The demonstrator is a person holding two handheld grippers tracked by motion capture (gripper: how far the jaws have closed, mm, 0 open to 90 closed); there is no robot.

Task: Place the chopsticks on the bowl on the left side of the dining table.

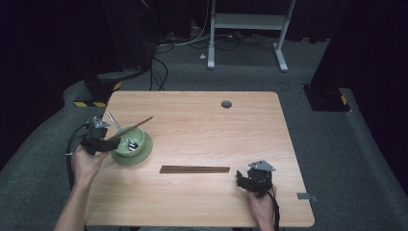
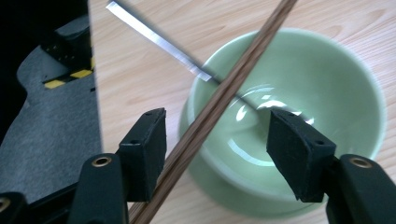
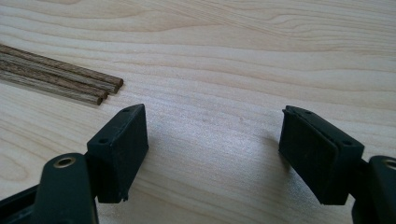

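Pale green glazed, the bowl (image 1: 129,141) sits on a matching green saucer (image 1: 144,153) at the left side of the wooden bench (image 1: 202,125). Inside it lies a metal spoon (image 1: 122,134), its scoop down in the bowl and its flat handle slanting out over the far-left rim. One brown wooden chopstick (image 1: 132,128) lies across the bowl's rim, its far end pointing up and to the right. The remaining chopsticks (image 1: 195,169) lie together in a flat row near the middle of the bench, well apart from the bowl. The left gripper view brings out the bowl's glossy, otherwise bare inside and shows the chopstick (image 2: 219,100) crossing over the spoon handle (image 2: 159,39), while the right gripper view shows the cut ends of the chopstick bundle (image 3: 60,79) lying side by side on the wood grain. The left gripper (image 2: 217,149) hangs at the bowl's near-left side with its fingers spread wide; the chopstick runs between them close beside the left finger, and they do not pinch it. The right gripper (image 3: 212,154) sits low over bare bench just right of the bundle's ends, fingers wide apart and holding nothing.
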